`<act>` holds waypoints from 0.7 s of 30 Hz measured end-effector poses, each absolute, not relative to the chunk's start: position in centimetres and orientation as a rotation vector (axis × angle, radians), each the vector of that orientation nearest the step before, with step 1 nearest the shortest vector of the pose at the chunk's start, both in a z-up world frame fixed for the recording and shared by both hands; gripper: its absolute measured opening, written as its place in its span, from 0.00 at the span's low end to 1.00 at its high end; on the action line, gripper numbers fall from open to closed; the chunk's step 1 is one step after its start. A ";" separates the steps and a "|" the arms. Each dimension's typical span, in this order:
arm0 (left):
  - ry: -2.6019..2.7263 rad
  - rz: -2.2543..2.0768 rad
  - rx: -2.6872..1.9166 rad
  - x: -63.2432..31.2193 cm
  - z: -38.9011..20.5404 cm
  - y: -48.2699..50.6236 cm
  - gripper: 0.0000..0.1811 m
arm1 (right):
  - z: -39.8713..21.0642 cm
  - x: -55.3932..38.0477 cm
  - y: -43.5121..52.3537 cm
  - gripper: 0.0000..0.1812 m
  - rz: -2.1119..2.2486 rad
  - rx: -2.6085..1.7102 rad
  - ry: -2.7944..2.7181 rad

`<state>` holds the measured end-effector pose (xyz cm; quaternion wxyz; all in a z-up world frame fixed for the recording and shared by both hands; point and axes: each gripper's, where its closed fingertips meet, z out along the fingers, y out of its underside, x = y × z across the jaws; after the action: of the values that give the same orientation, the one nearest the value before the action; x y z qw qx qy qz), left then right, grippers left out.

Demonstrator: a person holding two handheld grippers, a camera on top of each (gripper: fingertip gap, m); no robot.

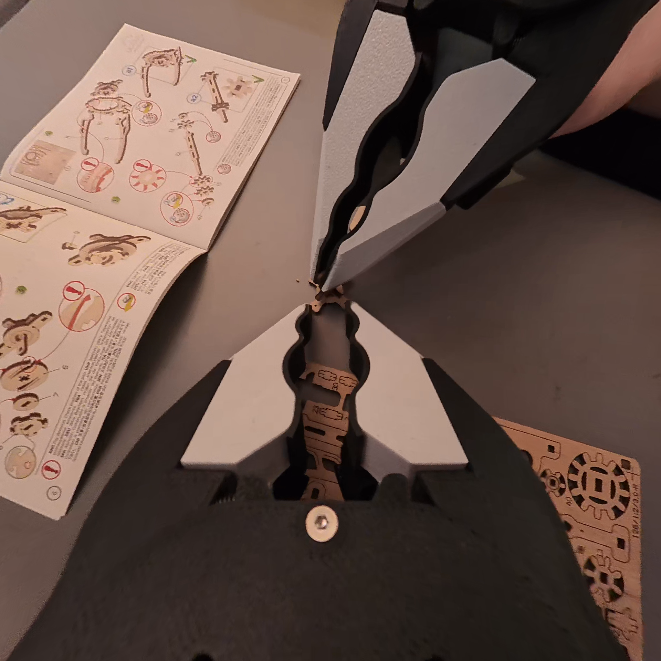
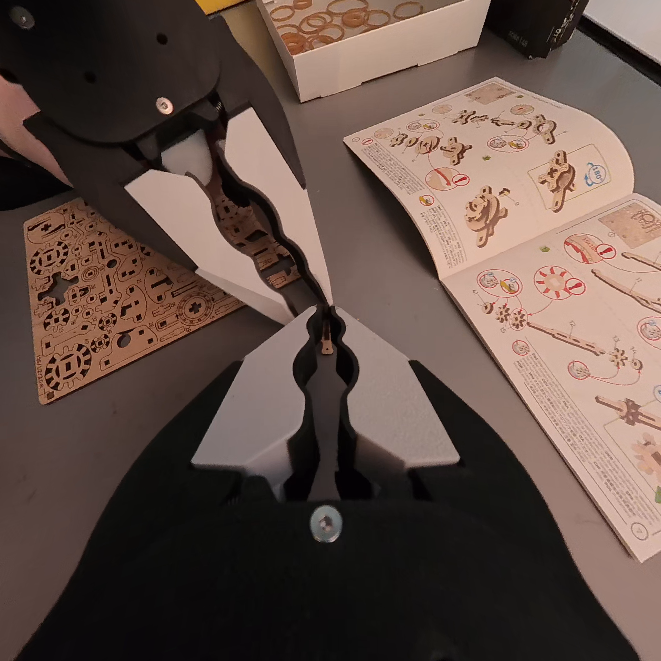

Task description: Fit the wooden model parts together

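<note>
My left gripper (image 1: 329, 304) is shut on a small toothed wooden part (image 1: 329, 299) held at its fingertips above the grey table. My right gripper (image 2: 324, 310) is shut on a thin flat wooden strip (image 2: 326, 345) that lies along the gap between its fingers. In the left wrist view the right gripper (image 1: 322, 283) comes down from the top, and the strip (image 1: 357, 217) shows between its fingers. The two grippers meet tip to tip, so the strip's end touches the toothed part. In the right wrist view the left gripper (image 2: 321, 299) comes in from the upper left.
A laser-cut wooden parts sheet (image 2: 107, 304) lies flat under the left gripper and also shows in the left wrist view (image 1: 593, 500). An open instruction booklet (image 2: 536, 286) lies beside it. A white box (image 2: 357, 71) of tan rings and a black box (image 2: 536, 28) stand at the back. Less than 4 cm separates the two grippers' tips.
</note>
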<state>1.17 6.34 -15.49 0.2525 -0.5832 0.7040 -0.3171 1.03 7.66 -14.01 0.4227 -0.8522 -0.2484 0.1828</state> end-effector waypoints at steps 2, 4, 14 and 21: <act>1.904 -0.894 -1.613 1.2 -15.5 6.3 0.10 | -14.0 1.0 7.7 0.00 0.460 -2.135 -0.612; 1.891 -0.906 -1.630 1.3 -15.5 6.4 0.11 | -14.0 1.1 7.8 0.00 0.458 -2.137 -0.608; 1.881 -0.887 -1.628 1.5 -15.6 6.6 0.10 | -14.1 0.9 7.8 0.00 0.472 -2.140 -0.598; 1.888 -0.862 -1.615 1.5 -15.6 6.6 0.10 | -14.0 0.9 7.8 0.00 0.476 -2.135 -0.593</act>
<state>1.50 6.63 -15.65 0.2533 -0.5941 0.6944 -0.3173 0.90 7.83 -14.01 0.4237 -0.8533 -0.2369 0.1904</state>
